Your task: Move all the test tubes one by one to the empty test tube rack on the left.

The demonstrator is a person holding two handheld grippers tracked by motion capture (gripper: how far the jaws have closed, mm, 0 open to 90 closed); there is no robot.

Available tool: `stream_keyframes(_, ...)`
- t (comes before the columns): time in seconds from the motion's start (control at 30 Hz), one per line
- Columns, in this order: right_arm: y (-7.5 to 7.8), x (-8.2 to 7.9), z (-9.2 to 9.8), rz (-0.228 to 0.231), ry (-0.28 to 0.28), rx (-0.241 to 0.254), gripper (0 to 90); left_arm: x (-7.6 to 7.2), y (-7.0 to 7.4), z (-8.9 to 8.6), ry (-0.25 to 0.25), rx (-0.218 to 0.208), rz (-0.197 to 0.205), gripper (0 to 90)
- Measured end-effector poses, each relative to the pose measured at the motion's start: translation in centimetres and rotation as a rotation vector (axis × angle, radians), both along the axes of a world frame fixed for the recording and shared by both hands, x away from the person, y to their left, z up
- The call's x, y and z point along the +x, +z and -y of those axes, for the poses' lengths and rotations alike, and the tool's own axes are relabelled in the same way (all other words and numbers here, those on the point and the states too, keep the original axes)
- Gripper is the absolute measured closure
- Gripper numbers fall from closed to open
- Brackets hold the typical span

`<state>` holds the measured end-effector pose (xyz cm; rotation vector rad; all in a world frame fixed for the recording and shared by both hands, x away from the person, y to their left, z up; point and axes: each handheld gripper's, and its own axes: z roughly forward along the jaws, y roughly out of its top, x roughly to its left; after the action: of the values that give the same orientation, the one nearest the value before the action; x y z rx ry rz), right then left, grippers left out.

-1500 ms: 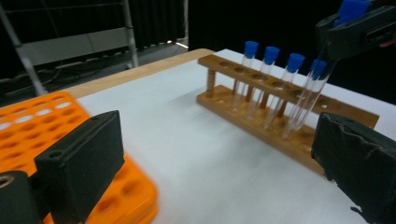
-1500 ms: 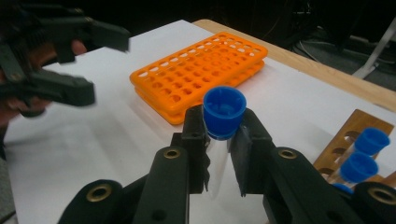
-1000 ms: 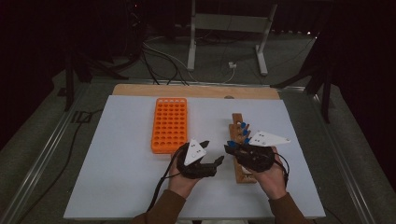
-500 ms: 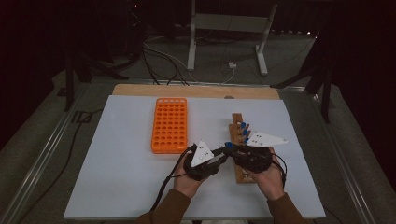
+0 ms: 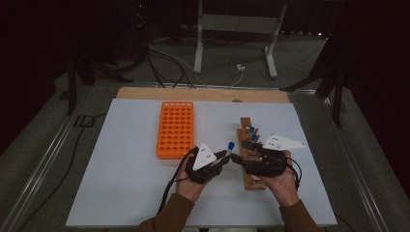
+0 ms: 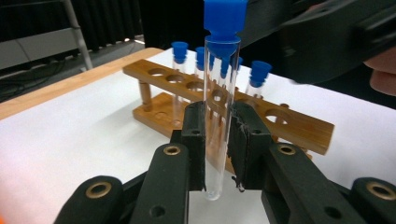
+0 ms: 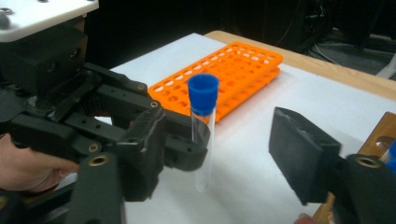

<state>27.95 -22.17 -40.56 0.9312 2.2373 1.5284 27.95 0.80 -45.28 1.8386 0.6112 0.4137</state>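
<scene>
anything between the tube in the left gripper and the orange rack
Nothing visible. The left hand-held gripper holds the tube upright above bare white table, and the orange rack sits just beyond it, holes open.

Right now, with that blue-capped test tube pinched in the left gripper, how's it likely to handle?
The test tube looks like thin clear glass, so probably light, stiff and fragile. Its smooth wall may slip between the left gripper's pads. Being round, it would likely roll if laid on the table.
</scene>
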Motion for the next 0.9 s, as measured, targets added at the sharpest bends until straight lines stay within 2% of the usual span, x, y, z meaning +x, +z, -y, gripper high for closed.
stream_keyframes(0.03, 0.0, 0.0, 0.0, 0.0, 0.0, 0.0, 33.1, 0.1, 0.0, -0.1, 0.007, -0.004, -0.001, 78.2)
stream_keyframes(0.1, 0.2, -0.2, 0.1, 0.034, -0.032, -0.007, 23.7, 0.3, 0.2, -0.7, 0.024, -0.011, -0.001, 78.2)
stream_keyframes(0.13, 0.2, -0.2, 0.1, 0.034, -0.032, -0.007, 23.7, 0.3, 0.2, -0.7, 0.024, -0.011, -0.001, 78.2)
stream_keyframes(0.17, 0.3, -0.2, 0.3, 0.045, -0.048, -0.003, 17.2, 0.4, 0.3, -1.0, 0.038, -0.014, 0.002, 78.2)
stream_keyframes(0.2, 0.4, -0.3, 0.4, 0.052, -0.057, -0.002, 15.0, 0.4, 0.3, -1.0, 0.038, -0.014, 0.002, 78.2)
stream_keyframes(0.3, 0.4, -0.3, 0.7, 0.059, -0.072, -0.001, 11.9, 0.7, 0.4, -1.6, 0.056, -0.013, 0.006, 78.2)
stream_keyframes(0.33, 0.4, -0.3, 1.0, 0.064, -0.088, -0.006, 5.8, 0.8, 0.4, -1.8, 0.063, -0.015, 0.006, 78.2)
stream_keyframes(0.4, 0.4, -0.3, 1.1, 0.063, -0.098, -0.01, 3.1, 1.0, 0.5, -2.2, 0.077, -0.019, 0.008, 78.2)
stream_keyframes(0.5, 0.4, -0.3, 1.7, 0.069, -0.114, -0.001, 0.2, 1.3, 0.5, -2.8, 0.1, -0.025, 0.01, 78.2)
stream_keyframes(0.9, 0.8, -0.7, 2.9, 0.103, -0.164, 0.008, 0.2, 2.7, 0.3, -5.2, 0.187, -0.022, 0.018, 78.2)
